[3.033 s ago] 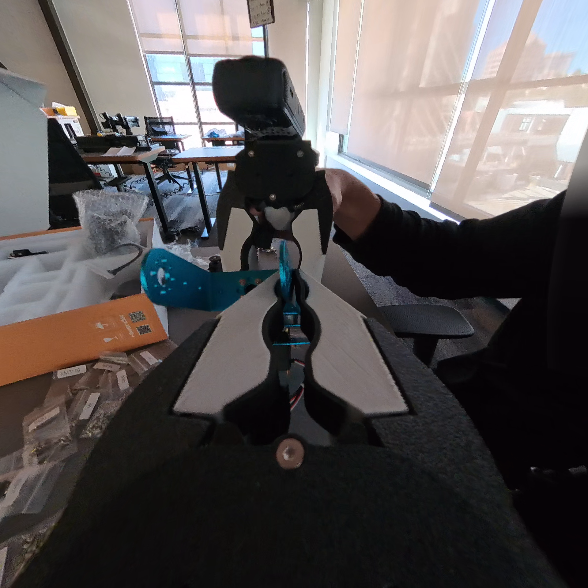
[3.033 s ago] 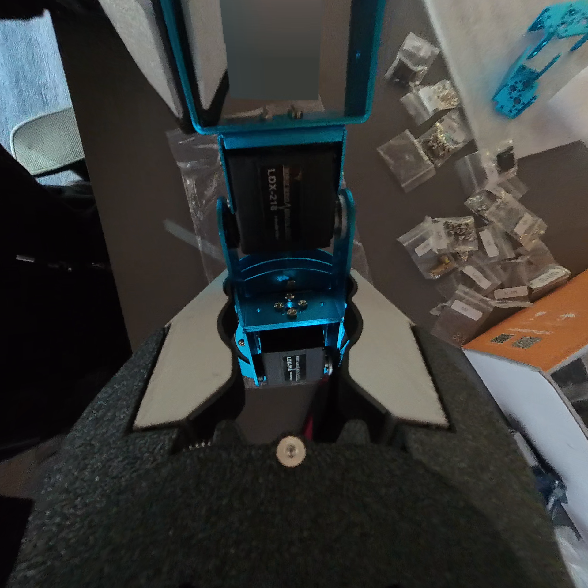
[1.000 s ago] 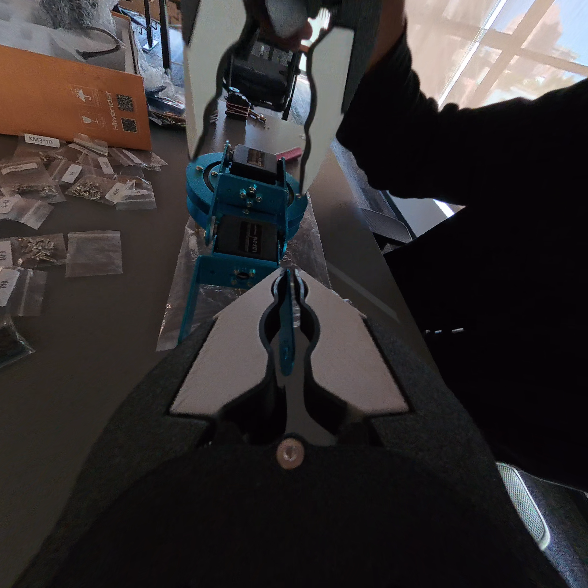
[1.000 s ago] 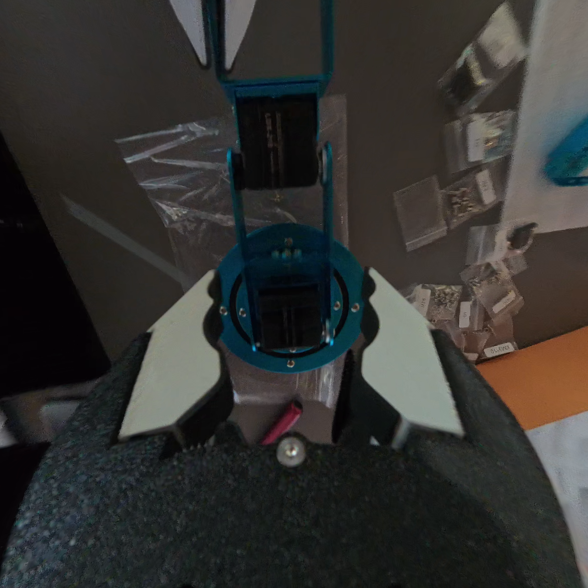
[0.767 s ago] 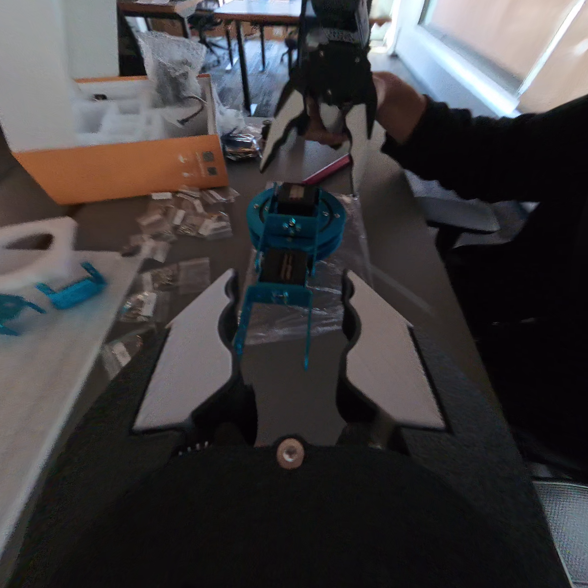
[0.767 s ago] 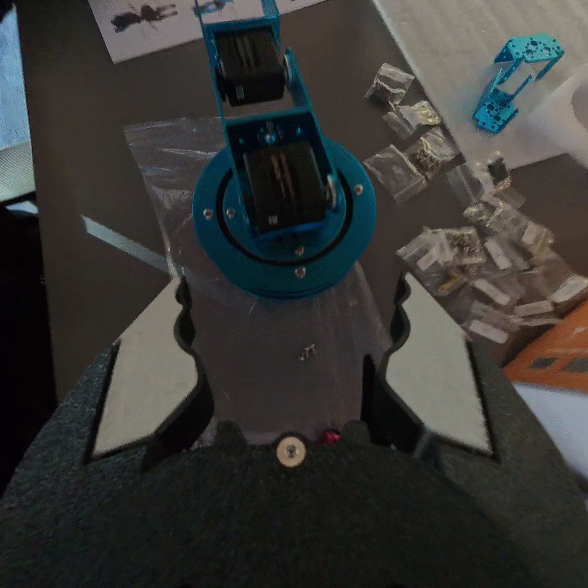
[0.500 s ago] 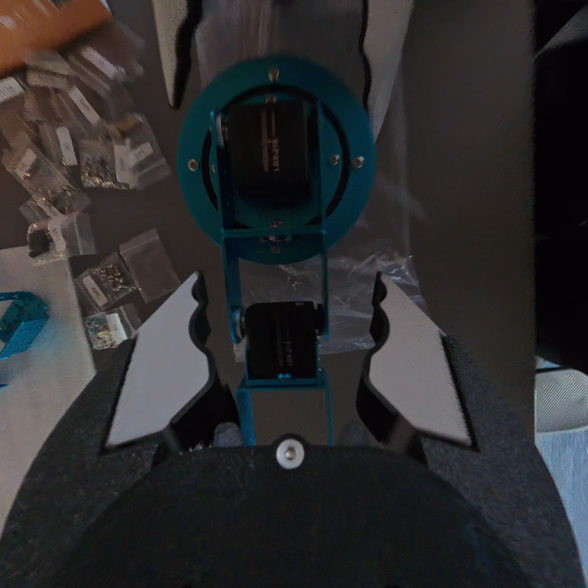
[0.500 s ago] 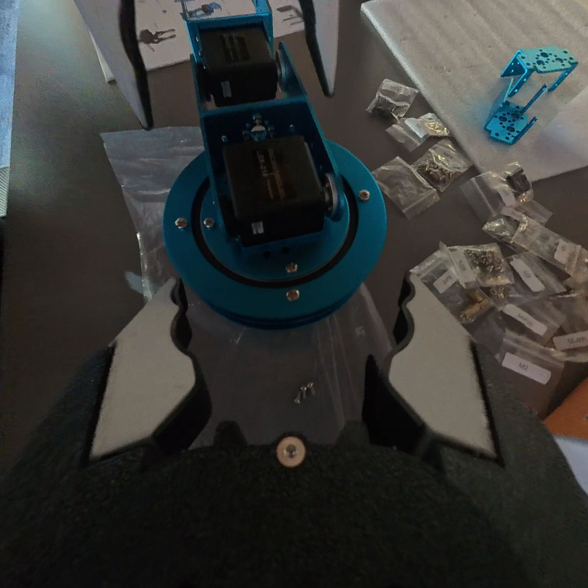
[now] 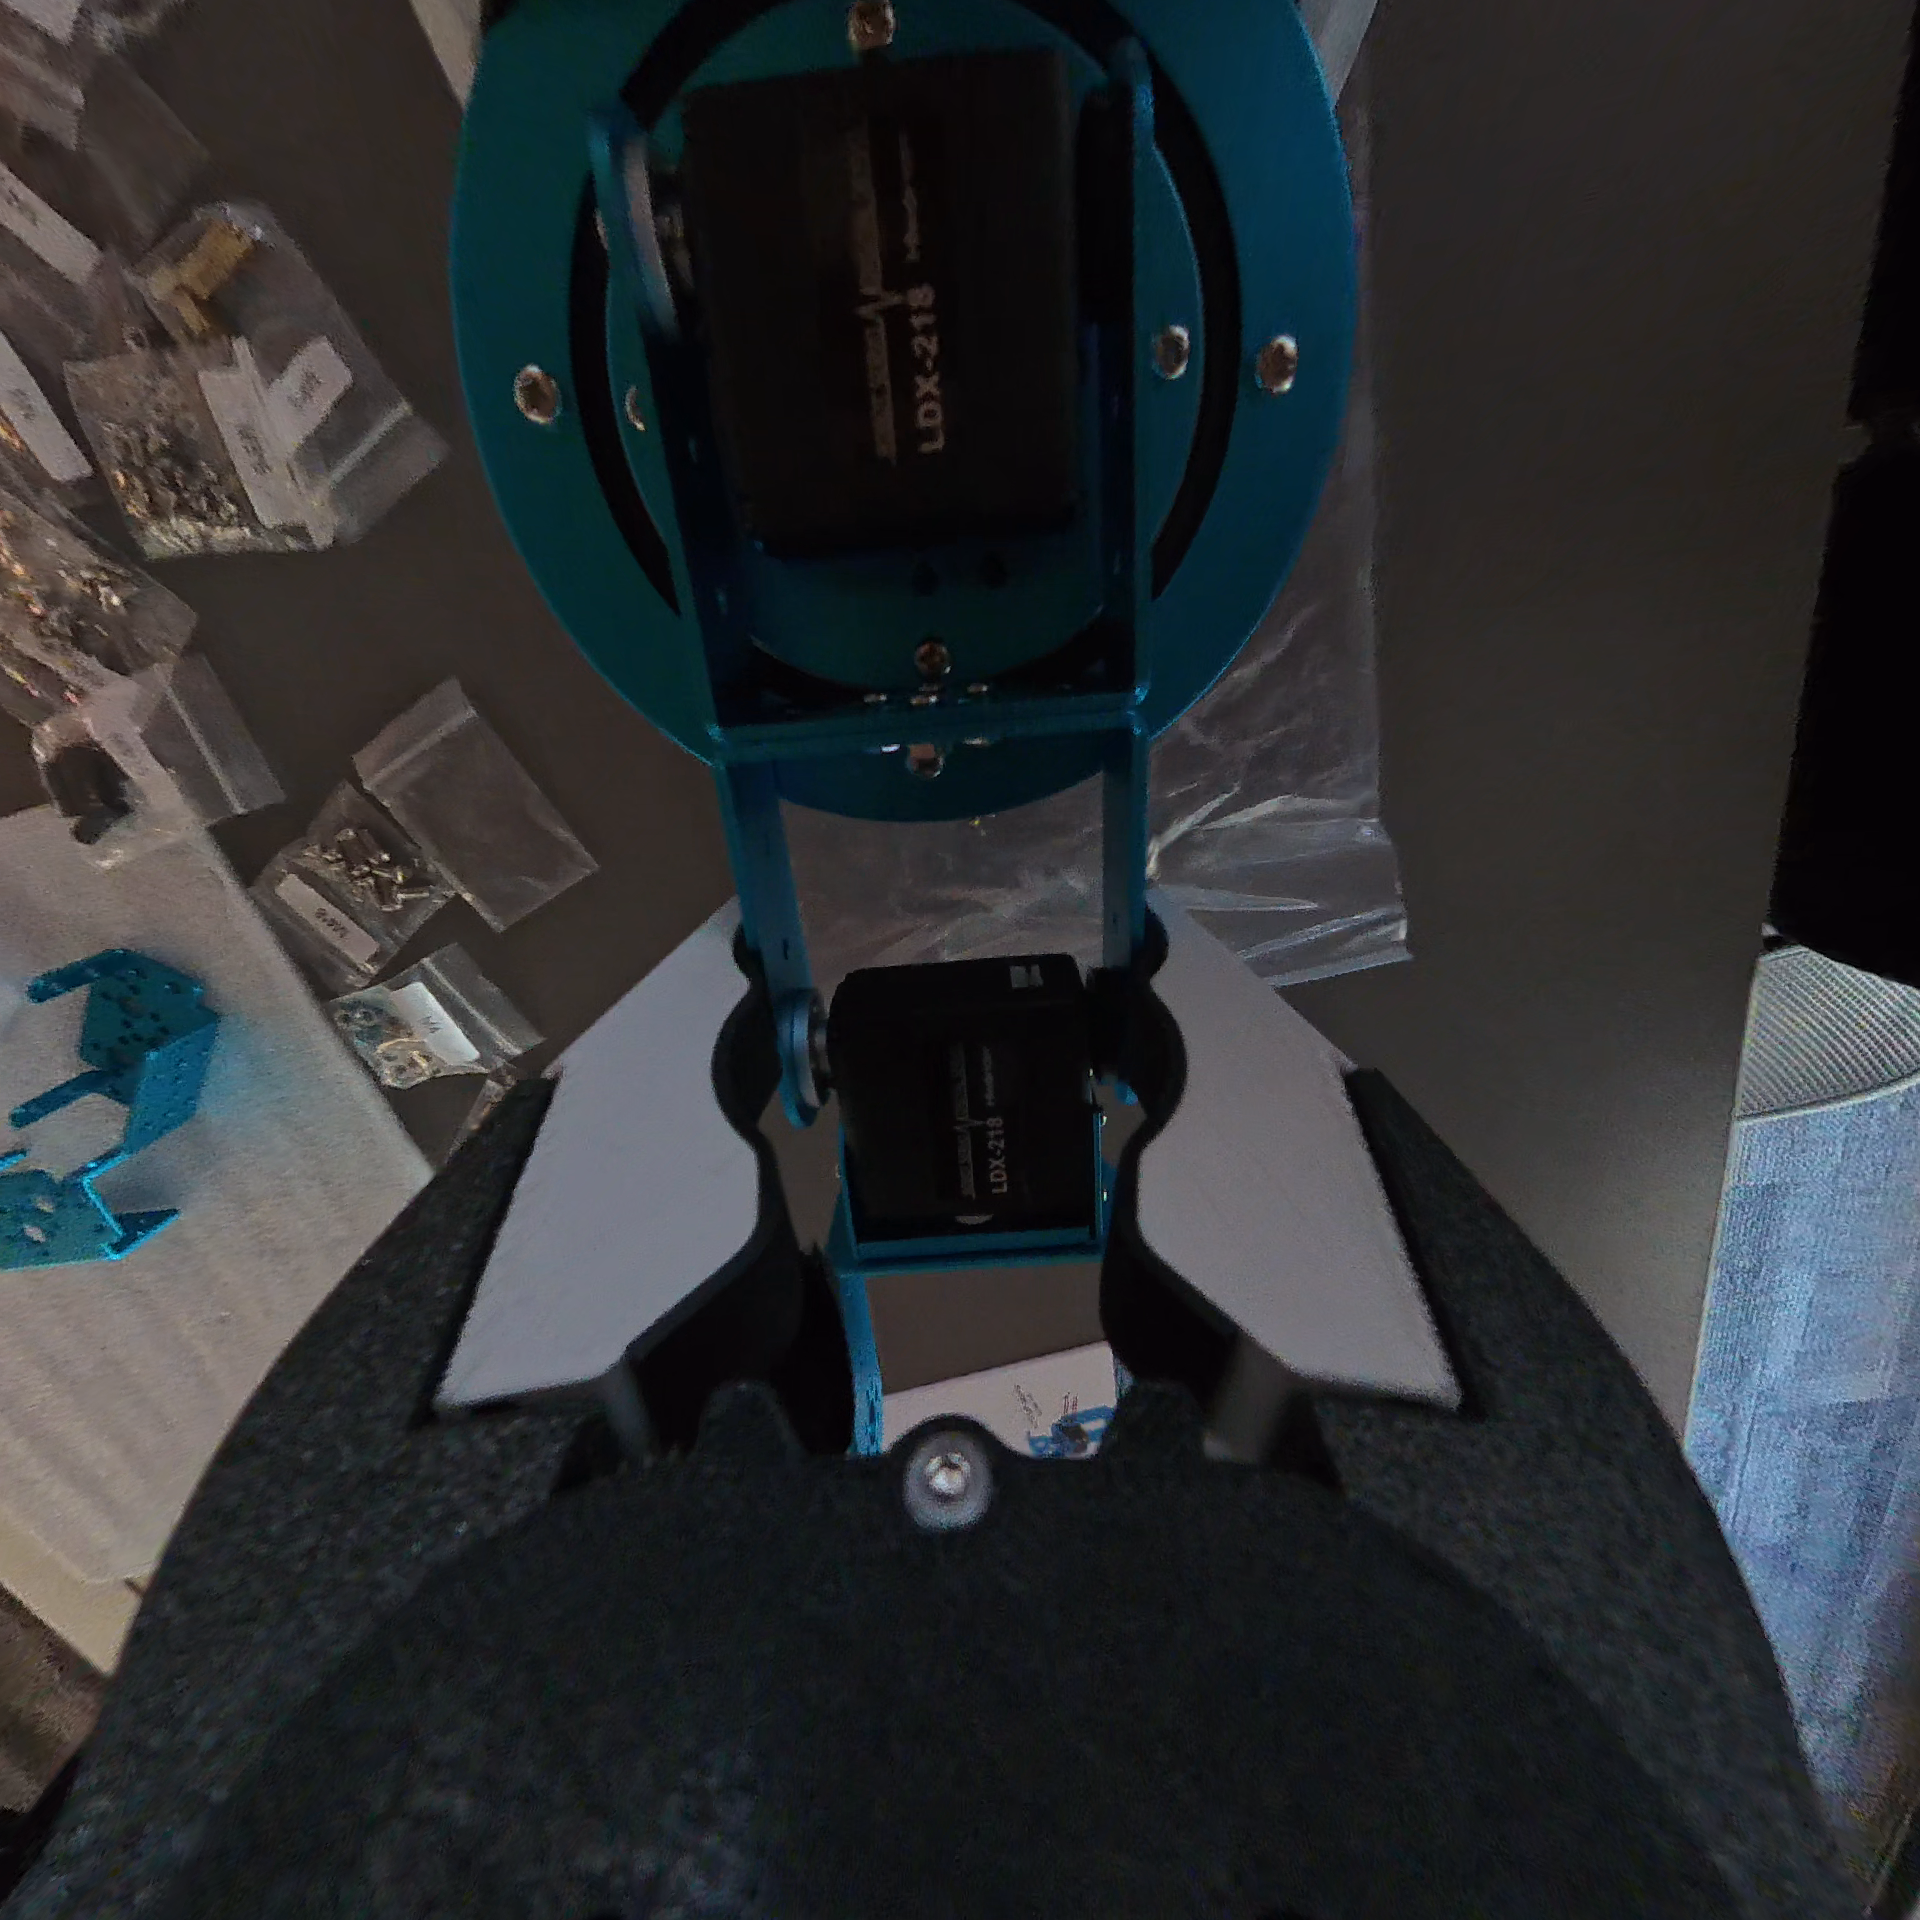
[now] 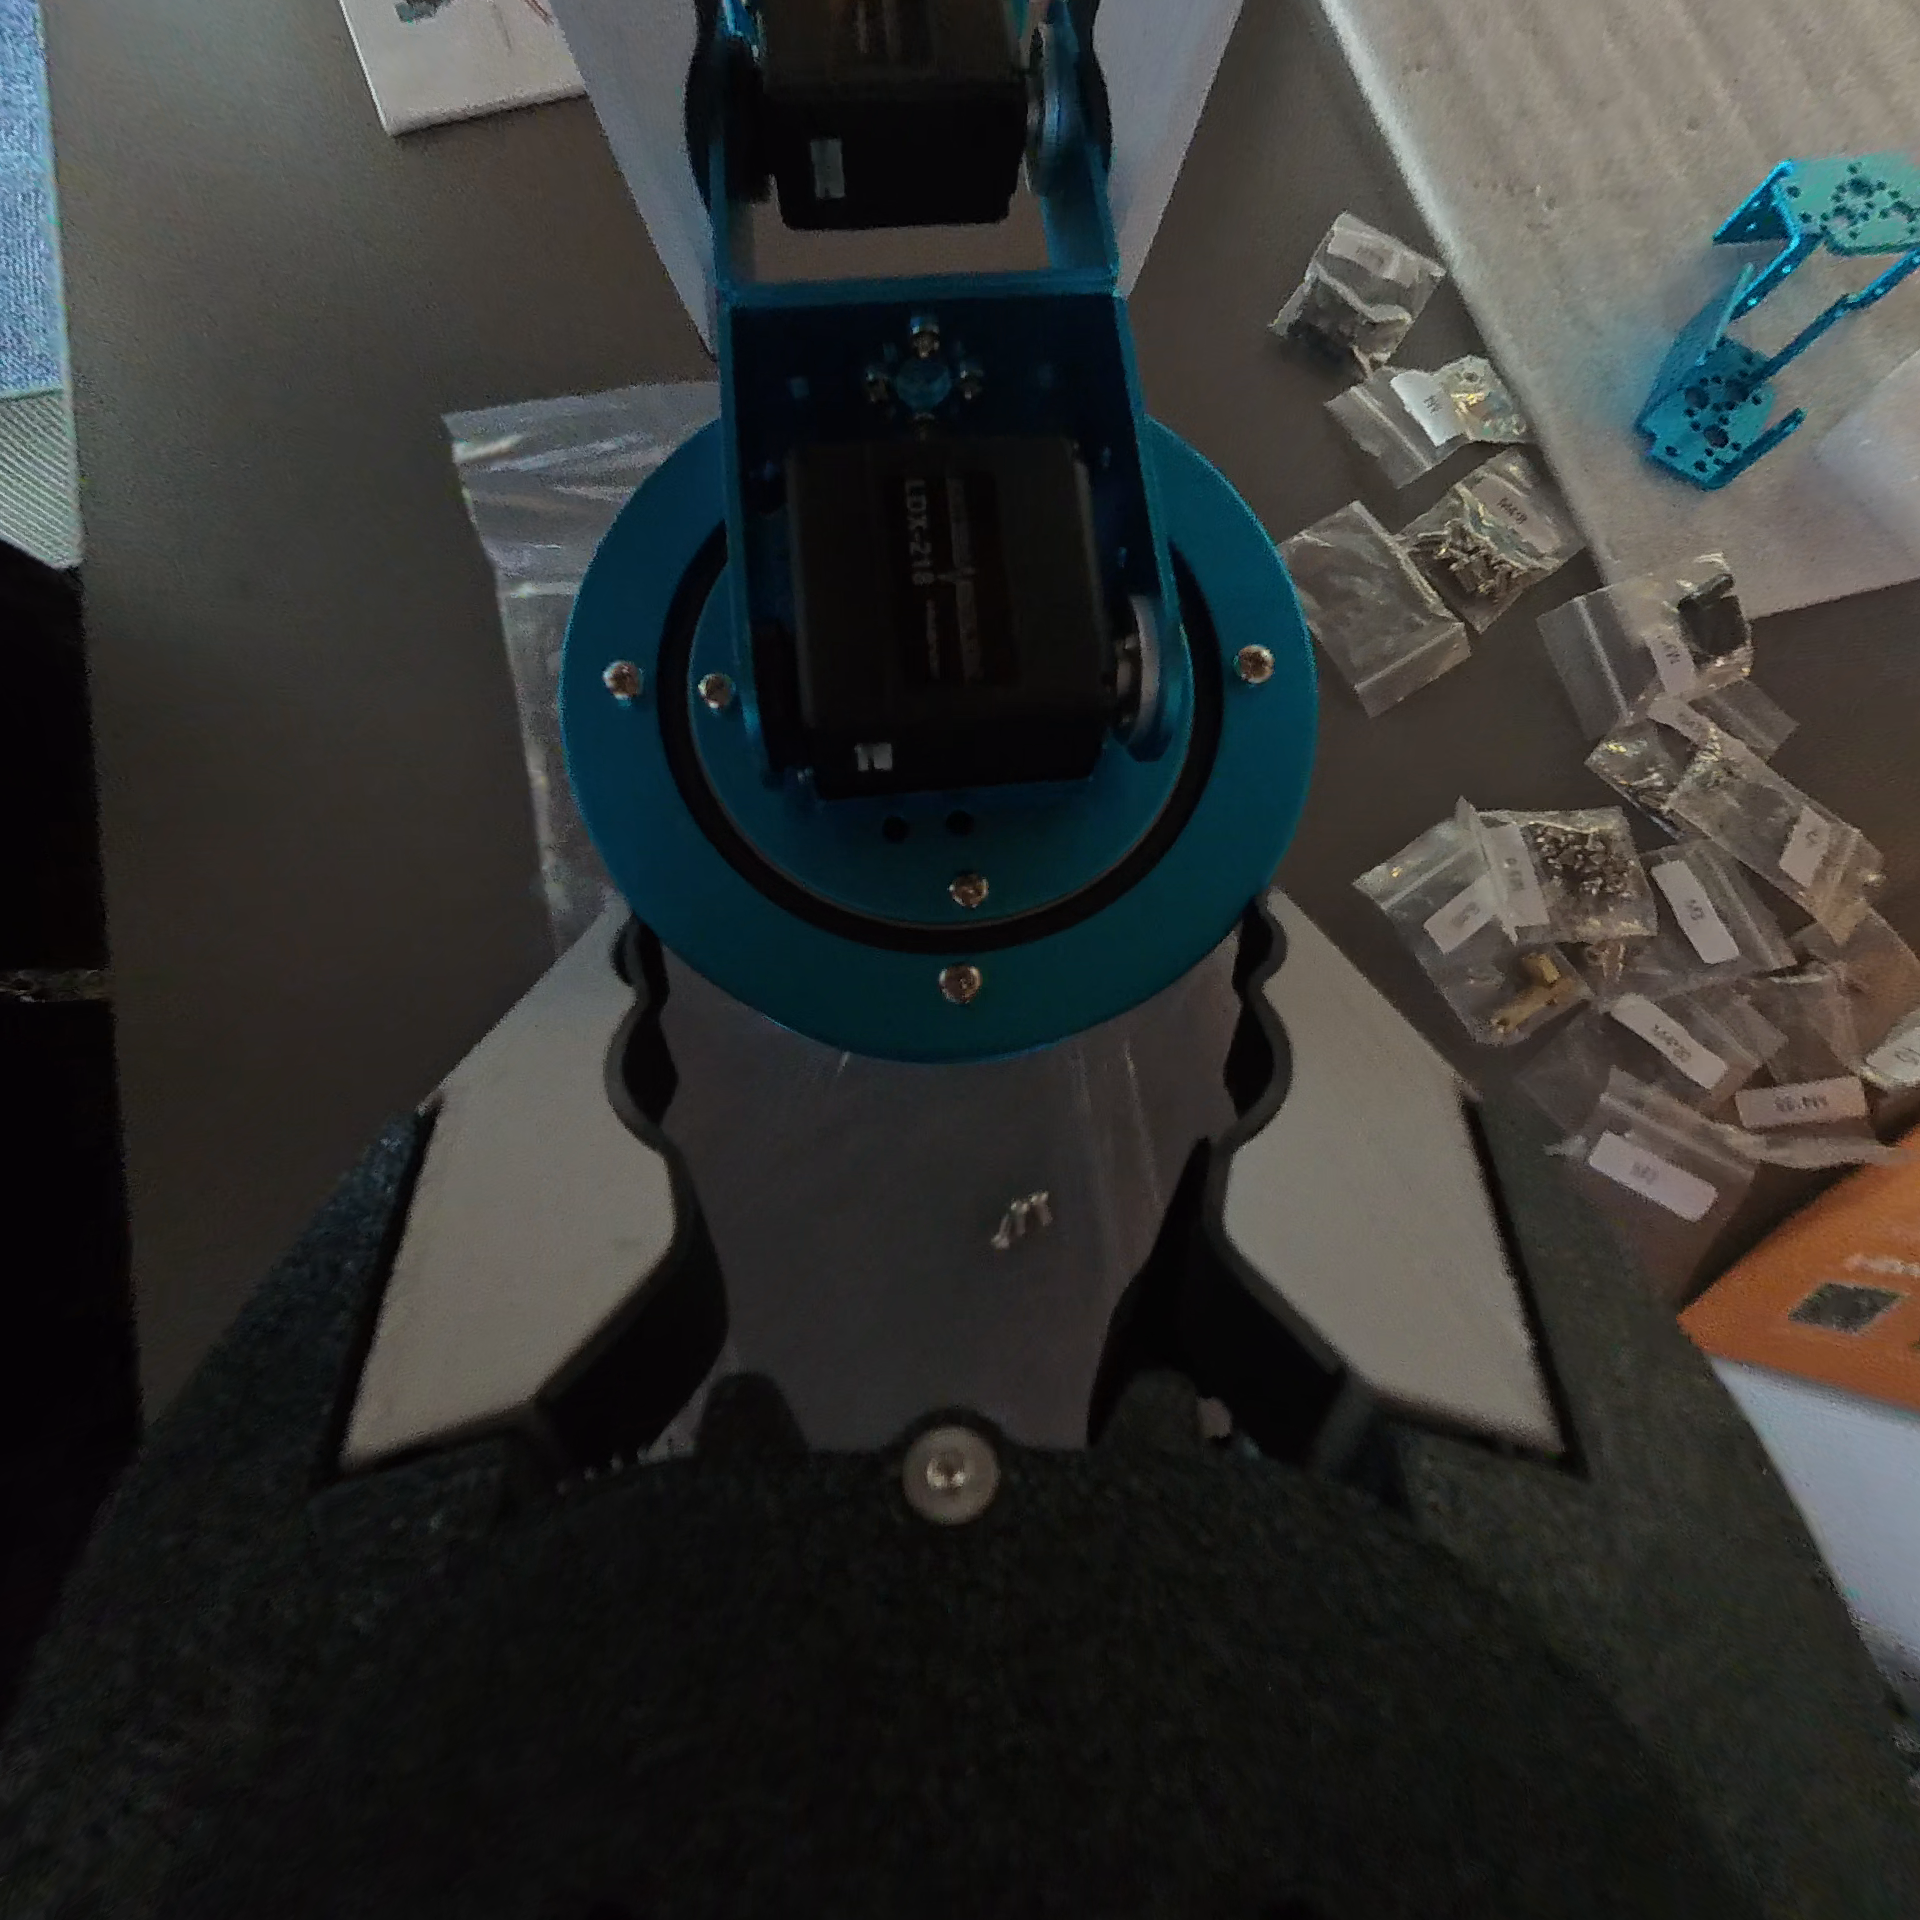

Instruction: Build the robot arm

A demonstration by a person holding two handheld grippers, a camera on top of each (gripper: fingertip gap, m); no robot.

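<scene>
Steadying the blue arm [image 9: 940,831], the left gripper [image 9: 951,997] pinched its upper bracket while the right gripper [image 10: 940,971] hung spread beside the base ring [image 10: 935,987].

The left tongs [image 9: 948,1060] close on the upper black servo block [image 9: 961,1091] of a blue metal bracket assembly [image 9: 935,790], whose round blue ring base [image 9: 499,312] stands on a clear plastic bag [image 9: 1278,831] on the dark surface [image 9: 1558,520]. Small clear bags of screws [image 9: 353,883] lie to the left, near loose blue perforated brackets [image 9: 114,1049] on white foam sheet [image 9: 156,1351].
</scene>
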